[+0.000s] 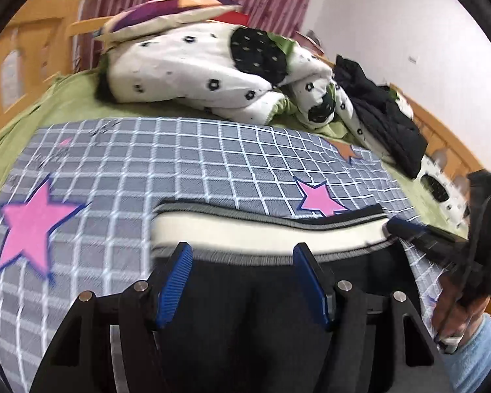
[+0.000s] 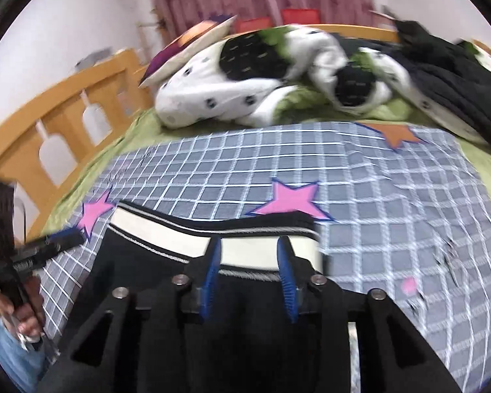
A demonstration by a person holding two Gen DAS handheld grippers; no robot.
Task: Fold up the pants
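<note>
Black pants (image 1: pixel 245 311) with a cream, grey-edged waistband (image 1: pixel 232 229) lie on the checked sheet, waistband away from me. My left gripper (image 1: pixel 242 255) is open, its blue pads just over the near edge of the waistband, left part. My right gripper (image 2: pixel 250 249) is open, narrower, over the right end of the waistband (image 2: pixel 167 232). Each gripper shows in the other's view at the side: the right one (image 1: pixel 419 232), the left one (image 2: pixel 55 242). The pants (image 2: pixel 245 327) fill the lower middle below the jaws.
A grey checked sheet (image 1: pixel 147 163) with pink stars covers a green bed. A white spotted quilt (image 1: pixel 186 75), a pillow (image 1: pixel 167 13) and a black jacket (image 1: pixel 386 114) lie piled at the far end. A wooden bed rail (image 2: pixel 49 124) runs along the left.
</note>
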